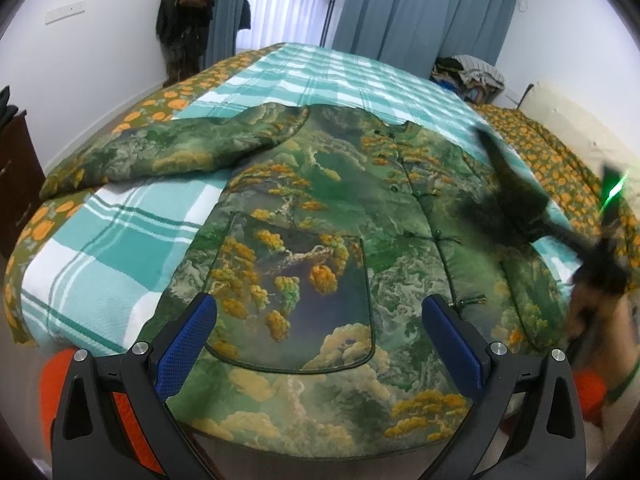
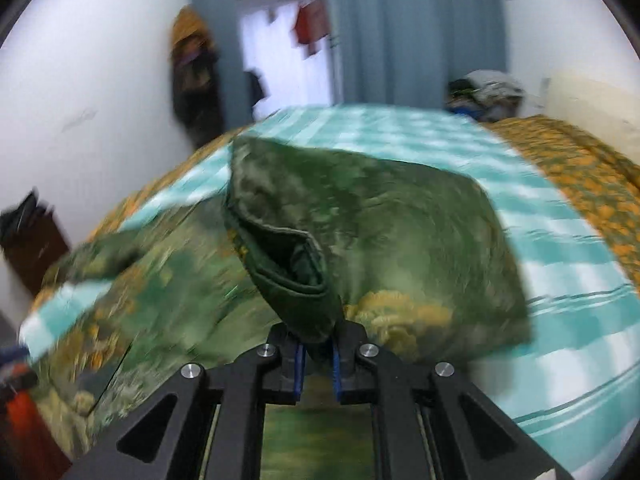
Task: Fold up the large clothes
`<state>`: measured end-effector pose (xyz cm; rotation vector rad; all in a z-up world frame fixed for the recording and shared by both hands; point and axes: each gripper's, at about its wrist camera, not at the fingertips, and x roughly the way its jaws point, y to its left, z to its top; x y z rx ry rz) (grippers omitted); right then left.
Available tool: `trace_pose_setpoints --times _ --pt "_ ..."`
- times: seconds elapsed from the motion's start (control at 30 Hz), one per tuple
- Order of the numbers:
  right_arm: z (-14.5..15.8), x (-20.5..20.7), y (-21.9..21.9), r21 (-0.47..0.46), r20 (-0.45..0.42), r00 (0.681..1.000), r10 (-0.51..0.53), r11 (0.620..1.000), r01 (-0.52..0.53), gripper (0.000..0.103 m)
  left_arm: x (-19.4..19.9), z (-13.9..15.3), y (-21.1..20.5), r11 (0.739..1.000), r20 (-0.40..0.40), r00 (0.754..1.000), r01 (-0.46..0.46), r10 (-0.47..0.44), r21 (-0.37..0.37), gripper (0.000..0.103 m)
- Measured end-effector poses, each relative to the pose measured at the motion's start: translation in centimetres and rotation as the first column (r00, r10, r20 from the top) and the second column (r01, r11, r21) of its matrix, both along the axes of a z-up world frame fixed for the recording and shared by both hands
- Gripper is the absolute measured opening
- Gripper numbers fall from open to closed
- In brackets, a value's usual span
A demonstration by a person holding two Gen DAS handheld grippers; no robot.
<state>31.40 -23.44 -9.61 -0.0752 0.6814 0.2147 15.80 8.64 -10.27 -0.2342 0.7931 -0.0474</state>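
Note:
A padded green jacket with a landscape print lies face up on the bed, one sleeve stretched out to the left. My left gripper hovers open above the jacket's hem, with its blue pads on either side of a front pocket and nothing between them. In the right wrist view my right gripper is shut on the cuff of the other sleeve, which hangs lifted over the jacket's body. In the left wrist view that gripper is a dark motion-blurred streak at the right, with a hand behind it.
The bed has a teal plaid blanket over an orange-flowered sheet. A pile of clothes sits at the far right corner. A dark dresser stands at the left, and blue curtains hang behind the bed.

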Motion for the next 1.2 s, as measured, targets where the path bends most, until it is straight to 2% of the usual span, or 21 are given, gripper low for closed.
trace_pose_setpoints --times 0.1,0.13,0.17,0.23,0.33,0.37,0.4,0.43,0.47,0.53,0.57,0.6,0.63,0.7,0.73,0.77,0.8,0.9,1.07,1.2 --pt "-3.4 -0.3 2.8 -0.019 -0.073 0.996 0.05 0.998 -0.052 0.016 0.4 0.1 -0.2 0.999 -0.012 0.999 0.034 -0.034 -0.031 0.102" --pt "-4.3 -0.5 3.1 -0.016 -0.102 0.993 0.06 0.998 -0.062 0.026 0.8 0.2 -0.4 0.997 -0.02 0.998 0.059 -0.06 -0.055 0.102" --pt "-4.7 -1.1 3.4 -0.003 -0.124 0.99 0.075 0.997 -0.076 0.043 1.2 0.3 -0.7 0.994 -0.026 0.996 0.079 -0.081 -0.075 0.102" --pt "-5.2 -2.5 3.1 0.055 -0.159 0.98 0.117 0.992 -0.109 0.061 2.5 0.6 -1.2 0.982 -0.038 0.99 0.129 -0.135 -0.136 0.102" --pt "-4.5 -5.0 2.1 0.101 -0.162 0.978 0.133 0.988 -0.118 0.062 5.4 1.2 -3.0 0.936 -0.055 0.967 0.226 -0.249 -0.269 0.102" --pt "-4.1 -5.6 1.8 0.113 -0.156 0.979 0.131 0.987 -0.114 0.062 7.0 1.1 -4.2 0.904 -0.065 0.947 0.277 -0.314 -0.327 0.102" --pt "-3.6 -6.5 0.9 0.133 -0.143 0.982 0.122 0.986 -0.104 0.062 8.1 0.8 -5.1 0.884 -0.072 0.934 0.305 -0.351 -0.355 0.102" --pt "-3.2 -7.4 -0.2 0.153 -0.132 0.985 0.11 0.984 -0.089 0.063 9.8 0.4 -6.6 0.868 -0.083 0.919 0.331 -0.385 -0.37 0.101" --pt "-3.1 -7.7 -1.0 0.166 -0.127 0.987 0.1 0.983 -0.079 0.063 11.0 -0.1 -8.0 0.863 -0.094 0.909 0.346 -0.405 -0.367 0.1" --pt "-3.1 -8.0 -1.5 0.172 -0.124 0.988 0.09 0.983 -0.067 0.063 13.3 -1.3 -10.2 0.853 -0.128 0.888 0.37 -0.441 -0.369 0.092" --pt "-3.0 -8.4 -1.9 0.172 -0.12 0.989 0.085 0.983 -0.064 0.064 15.3 -2.6 -11.8 0.848 -0.178 0.869 0.374 -0.462 -0.376 0.082" --pt "-2.9 -8.9 -2.3 0.172 -0.113 0.99 0.082 0.983 -0.062 0.064 16.6 -3.6 -12.7 0.854 -0.221 0.86 0.36 -0.459 -0.375 0.075" --pt "-2.9 -8.9 -2.5 0.172 -0.111 0.991 0.079 0.983 -0.06 0.064 17.6 -4.5 -13.3 0.865 -0.257 0.857 0.34 -0.447 -0.37 0.072" --pt "-2.6 -9.1 -3.1 0.176 -0.101 0.993 0.061 0.983 -0.042 0.064 19.4 -6.2 -14.4 0.901 -0.325 0.862 0.283 -0.389 -0.328 0.06" --pt "-2.6 -9.2 -3.4 0.177 -0.097 0.994 0.053 0.984 -0.035 0.064 20.0 -6.5 -14.8 0.92 -0.335 0.871 0.269 -0.358 -0.285 0.036" --pt "-2.5 -9.2 -3.5 0.175 -0.094 0.994 0.048 0.984 -0.031 0.064 20.2 -6.4 -15.1 0.929 -0.331 0.877 0.277 -0.349 -0.247 0.019" --pt "-2.5 -9.2 -3.6 0.17 -0.088 0.995 0.041 0.985 -0.026 0.064 20.3 -6.2 -15.4 0.933 -0.34 0.874 0.282 -0.346 -0.224 0.01" --pt "-2.6 -9.4 -4.1 0.155 -0.071 0.997 0.028 0.988 -0.016 0.064 20.3 -4.1 -15.4 0.934 -0.328 0.878 0.291 -0.347 -0.209 0.008" --pt "-2.9 -8.2 -5.9 0.202 -0.081 0.997 -0.019 0.979 0.035 0.064 22.2 1.5 -14.1 0.935 -0.201 0.913 0.344 -0.355 -0.09 0.008" --pt "-2.1 -5.9 -7.6 0.211 -0.084 0.995 -0.06 0.974 0.076 0.063 26.1 1.8 -11.6 0.952 -0.177 0.936 0.297 -0.305 -0.069 0.008"
